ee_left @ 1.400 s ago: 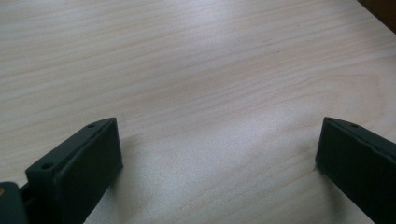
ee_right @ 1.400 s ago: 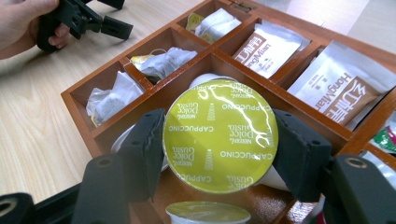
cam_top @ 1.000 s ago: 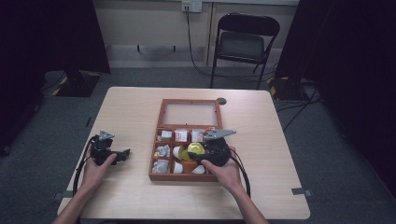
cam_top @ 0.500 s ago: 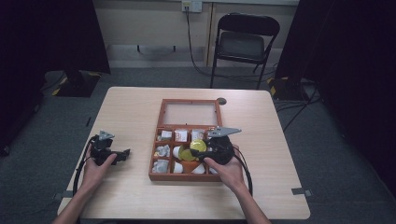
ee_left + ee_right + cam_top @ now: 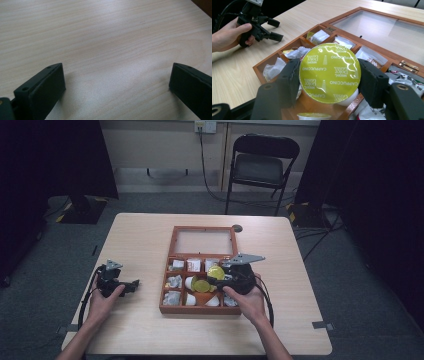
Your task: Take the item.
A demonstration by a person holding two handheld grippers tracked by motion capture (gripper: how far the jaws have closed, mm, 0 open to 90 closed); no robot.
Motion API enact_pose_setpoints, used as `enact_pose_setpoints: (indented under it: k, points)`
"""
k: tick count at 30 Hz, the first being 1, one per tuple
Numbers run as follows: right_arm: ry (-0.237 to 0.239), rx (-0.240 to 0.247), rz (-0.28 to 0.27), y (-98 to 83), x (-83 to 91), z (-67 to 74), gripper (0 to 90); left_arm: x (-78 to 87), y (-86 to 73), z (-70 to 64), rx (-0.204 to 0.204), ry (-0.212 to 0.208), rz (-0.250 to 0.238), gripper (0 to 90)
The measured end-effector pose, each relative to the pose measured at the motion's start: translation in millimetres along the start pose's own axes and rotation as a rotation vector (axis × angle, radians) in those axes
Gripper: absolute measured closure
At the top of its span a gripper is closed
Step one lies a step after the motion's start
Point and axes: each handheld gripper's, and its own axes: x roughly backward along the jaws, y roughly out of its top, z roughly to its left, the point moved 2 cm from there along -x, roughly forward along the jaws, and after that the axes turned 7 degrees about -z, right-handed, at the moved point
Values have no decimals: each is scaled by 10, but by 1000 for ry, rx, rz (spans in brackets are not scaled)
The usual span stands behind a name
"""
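My right gripper (image 5: 329, 72) is shut on a coffee capsule (image 5: 329, 72) with a yellow-green foil lid printed "Dolce Gusto Cappuccino". It holds the capsule just above the open wooden box (image 5: 258, 68). From above, that gripper (image 5: 215, 276) and the capsule (image 5: 216, 272) hang over the box's middle compartments. The box (image 5: 200, 310) lies at the table's centre with its glass lid (image 5: 204, 241) folded back. My left gripper (image 5: 132, 285) rests on the table left of the box, its jaws open with nothing between them (image 5: 117, 82); it also appears far off (image 5: 275, 30).
The box compartments hold white sachets (image 5: 273, 68), wrapped tea bags (image 5: 173, 282) and other capsules, one with a yellow lid (image 5: 201, 285). A folding chair (image 5: 262, 167) stands beyond the table's far edge. Bare tabletop (image 5: 105, 37) lies under the left gripper.
The right gripper with the capsule has shifted slightly up and toward the far right over the box. The left hand has kept still.
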Motion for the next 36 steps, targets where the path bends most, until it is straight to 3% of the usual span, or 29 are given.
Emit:
enact_pose_setpoints:
  k: [10, 36]
  points:
    - [-12, -7, -25, 46, 98, -50, 388, 0, 0, -1, 1, 0, -1, 0]
    - [-76, -57, -136, 211, 575, -348, 388, 0, -2, -3, 2, 1, -3, 0]
